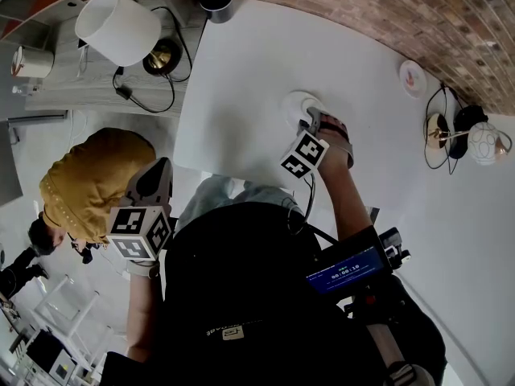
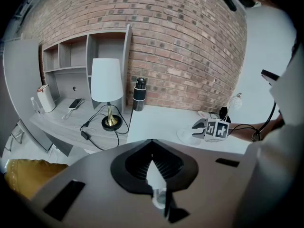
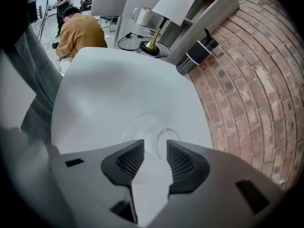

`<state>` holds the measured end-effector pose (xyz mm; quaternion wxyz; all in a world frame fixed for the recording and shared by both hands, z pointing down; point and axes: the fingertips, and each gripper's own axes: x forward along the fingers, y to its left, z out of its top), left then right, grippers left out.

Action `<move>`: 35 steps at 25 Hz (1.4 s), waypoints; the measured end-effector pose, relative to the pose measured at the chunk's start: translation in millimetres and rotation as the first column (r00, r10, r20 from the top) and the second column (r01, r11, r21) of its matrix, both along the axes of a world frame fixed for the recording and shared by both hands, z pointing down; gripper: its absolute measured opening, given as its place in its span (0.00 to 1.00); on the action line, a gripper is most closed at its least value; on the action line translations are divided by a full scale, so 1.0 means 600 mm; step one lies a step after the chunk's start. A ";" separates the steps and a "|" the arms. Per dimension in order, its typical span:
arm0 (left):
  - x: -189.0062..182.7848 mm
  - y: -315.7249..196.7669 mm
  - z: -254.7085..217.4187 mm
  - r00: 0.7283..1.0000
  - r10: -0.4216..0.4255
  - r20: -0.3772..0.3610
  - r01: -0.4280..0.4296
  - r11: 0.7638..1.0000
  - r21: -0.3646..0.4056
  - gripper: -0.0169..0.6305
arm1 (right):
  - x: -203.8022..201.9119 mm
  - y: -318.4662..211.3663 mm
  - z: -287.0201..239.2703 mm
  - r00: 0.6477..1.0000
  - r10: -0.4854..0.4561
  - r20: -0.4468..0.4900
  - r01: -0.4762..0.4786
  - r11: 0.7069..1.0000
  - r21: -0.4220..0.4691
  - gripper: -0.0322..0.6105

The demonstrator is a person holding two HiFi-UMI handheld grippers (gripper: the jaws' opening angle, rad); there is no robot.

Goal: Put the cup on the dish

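Left gripper [image 2: 151, 164] hangs beside the table [image 3: 104, 89], jaws pressed together. Right gripper [image 3: 155, 148] has its jaws wide, pads clear of the cup [image 3: 165, 137], which stands upright, mouth up, on the dish [image 3: 134, 127].

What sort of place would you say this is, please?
Probably an office or studio corner set up like a room: a brick wall behind a white table, a grey desk with shelves carrying a table lamp, and a person in a mustard jacket bent over nearby.
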<state>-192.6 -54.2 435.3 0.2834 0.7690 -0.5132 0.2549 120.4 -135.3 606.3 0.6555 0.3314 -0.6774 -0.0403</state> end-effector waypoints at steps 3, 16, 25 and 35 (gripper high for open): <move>0.001 -0.003 0.001 1.000 0.008 -0.003 -0.008 1.000 -0.001 0.04 | -0.006 0.001 -0.007 1.000 0.011 0.024 -0.012 1.000 0.004 0.25; 0.021 -0.024 -0.004 0.996 0.086 -0.010 -0.085 0.996 0.014 0.04 | -0.005 0.002 -0.066 0.956 0.188 0.226 -0.192 0.981 -0.003 0.25; 0.056 -0.046 -0.011 0.984 0.175 -0.024 -0.174 0.984 0.038 0.04 | 0.017 0.016 -0.111 0.851 0.357 0.385 -0.368 0.929 -0.048 0.25; 0.095 -0.076 -0.014 0.957 0.285 -0.047 -0.282 0.957 0.065 0.04 | 0.028 0.019 -0.187 0.677 0.465 0.570 -0.508 0.856 -0.095 0.25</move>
